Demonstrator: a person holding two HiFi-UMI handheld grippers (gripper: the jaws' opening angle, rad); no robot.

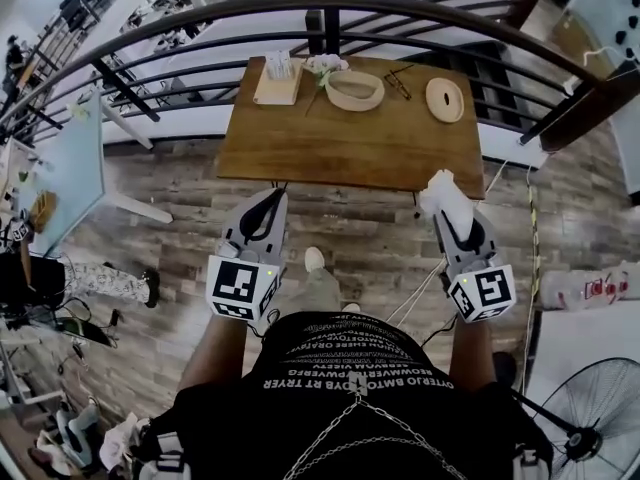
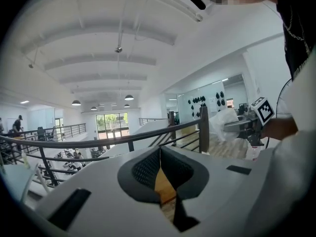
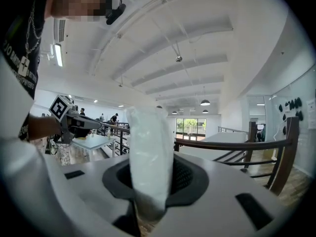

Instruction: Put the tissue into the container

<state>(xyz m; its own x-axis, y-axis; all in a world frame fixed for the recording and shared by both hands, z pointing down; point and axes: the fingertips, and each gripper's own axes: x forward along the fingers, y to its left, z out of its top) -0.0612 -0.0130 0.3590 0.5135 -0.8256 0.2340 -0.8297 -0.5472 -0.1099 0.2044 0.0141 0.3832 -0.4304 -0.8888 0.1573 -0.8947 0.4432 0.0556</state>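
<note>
two grippers, both short of the table (image 1: 340,153).
i read right gripper (image 1: 448,216) clamped on tissue (image 3: 148,152), left gripper (image 1: 272,200) fingers together, empty; container (image 1: 354,103) at table's far edge.

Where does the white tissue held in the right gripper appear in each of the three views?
Head view: the soft white tissue sticks out of the right gripper, right of centre and low in the picture.
Left gripper view: near the right edge at mid-height, seen from the side.
Right gripper view: in the centre, clamped between the jaws.
Shared landmark: the dark curved metal railing.
</note>
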